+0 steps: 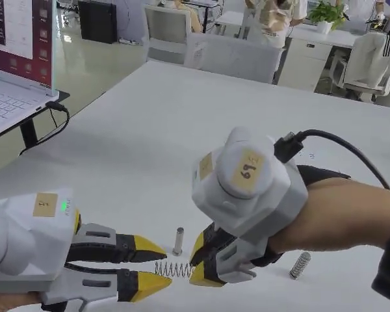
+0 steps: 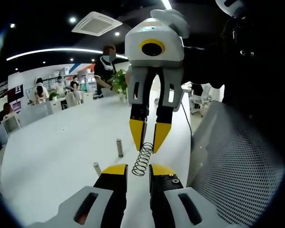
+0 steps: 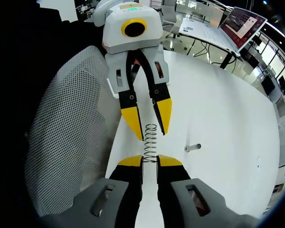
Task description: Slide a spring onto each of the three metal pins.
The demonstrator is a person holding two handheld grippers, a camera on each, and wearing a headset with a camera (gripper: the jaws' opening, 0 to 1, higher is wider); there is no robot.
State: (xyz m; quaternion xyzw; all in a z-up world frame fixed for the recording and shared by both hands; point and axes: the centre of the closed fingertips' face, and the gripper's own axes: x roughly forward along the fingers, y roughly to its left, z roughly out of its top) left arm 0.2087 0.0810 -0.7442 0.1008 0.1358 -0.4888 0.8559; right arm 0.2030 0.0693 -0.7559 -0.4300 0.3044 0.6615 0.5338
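The step in hand looks like readying one spring for its pin. The thin steel coil spring (image 1: 173,268) lies level, low in the middle of the head view, close over the white table (image 1: 182,143) or on it, I cannot tell which. The right tongs (image 1: 196,265) are pressed together on its right end; in the right gripper view the coil runs up from between their yellow tips. The left tongs (image 1: 164,264) stand spread, one tip on either side of the spring's other end, with no clear hold on it. Just above the spring in the head view stands a short grey metal pin (image 1: 179,240), upright and bare. A second coil spring (image 1: 299,264) sits at the lower right; whether it has a pin inside I cannot tell. As I judge it, the next move is to tip the held spring upright, centre its free mouth over the bare pin's top, and lower it straight down, with the left tongs either steadying the loose end or drawing clear
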